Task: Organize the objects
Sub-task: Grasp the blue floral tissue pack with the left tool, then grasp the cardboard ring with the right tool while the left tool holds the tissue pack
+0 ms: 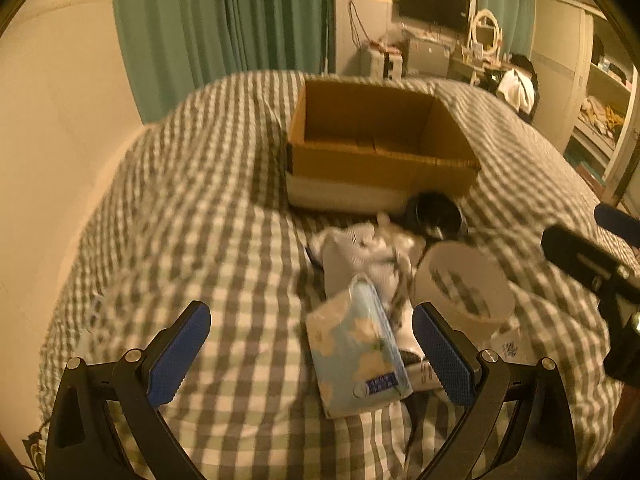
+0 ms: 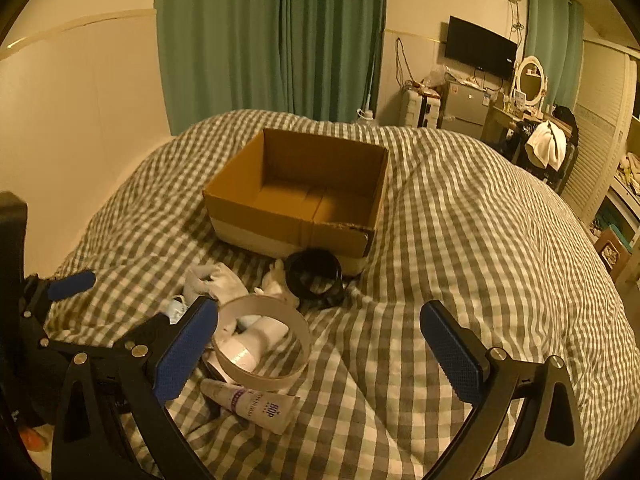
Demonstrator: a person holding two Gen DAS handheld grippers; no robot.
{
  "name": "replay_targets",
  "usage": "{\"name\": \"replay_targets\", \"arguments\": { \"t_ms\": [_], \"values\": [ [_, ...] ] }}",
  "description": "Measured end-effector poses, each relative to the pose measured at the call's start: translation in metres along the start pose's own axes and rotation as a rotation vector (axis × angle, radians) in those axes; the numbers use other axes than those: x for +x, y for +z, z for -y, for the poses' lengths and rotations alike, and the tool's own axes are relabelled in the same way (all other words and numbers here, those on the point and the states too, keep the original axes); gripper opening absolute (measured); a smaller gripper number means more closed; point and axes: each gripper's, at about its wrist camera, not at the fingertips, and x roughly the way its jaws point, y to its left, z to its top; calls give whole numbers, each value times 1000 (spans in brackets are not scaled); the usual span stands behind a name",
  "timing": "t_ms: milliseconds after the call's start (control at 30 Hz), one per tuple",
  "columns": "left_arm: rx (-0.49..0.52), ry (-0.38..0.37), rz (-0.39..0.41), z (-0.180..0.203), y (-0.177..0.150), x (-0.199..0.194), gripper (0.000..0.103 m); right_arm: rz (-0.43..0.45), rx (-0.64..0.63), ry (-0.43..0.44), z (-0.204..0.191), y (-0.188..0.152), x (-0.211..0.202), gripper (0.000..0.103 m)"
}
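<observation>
Two tools hang over a checked bed cover (image 2: 460,240), both with their blue pads spread wide apart and nothing between them: the left tool (image 1: 312,354) hovers low above a pale floral tissue pack (image 1: 354,356), and the right tool (image 2: 320,350) sits beside a white ring (image 2: 262,346). Nothing lies in the open cardboard box (image 2: 304,196) that stands farther up the bed, so the sorting looks to be at its start, with the first pick in hand. The clutter is heaped just in front of the box: a black ring (image 2: 314,276) touching its near wall, crumpled white cloth (image 2: 214,282), a small tube (image 2: 256,404) and the tissue pack. The next move, I judge, calls for lowering the left tool so its pads straddle the tissue pack across the narrow side, closing gently since it looks soft, then carrying it over the box rim.
</observation>
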Motion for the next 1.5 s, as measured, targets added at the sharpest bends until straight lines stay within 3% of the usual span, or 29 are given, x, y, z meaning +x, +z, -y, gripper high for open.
{"name": "replay_targets", "arguments": {
  "t_ms": [200,300,367,567,867,1000,1133,1500],
  "values": [
    [-11,-55,-91,0,-8,24,97,-41,8,-3,4,-6,15,102],
    [-15,-87,-129,-1,-13,35,83,-68,6,7,2,-9,23,102],
    [-28,-113,-125,-3,-13,34,57,-86,4,20,1,-12,28,102],
    [-41,-133,-111,-6,-10,22,43,-119,4,79,-6,-16,37,102],
    [-40,-10,-36,-23,2,6,42,-180,-13,125,-19,-23,53,98],
    [-36,-3,-31,-24,3,5,42,-227,-39,132,-27,-27,65,93],
    [-24,-2,-30,-21,1,6,42,-261,-49,154,-33,-33,74,80],
    [-6,-4,-22,-13,2,0,42,-199,-53,138,-30,-28,58,79]
  ]
}}
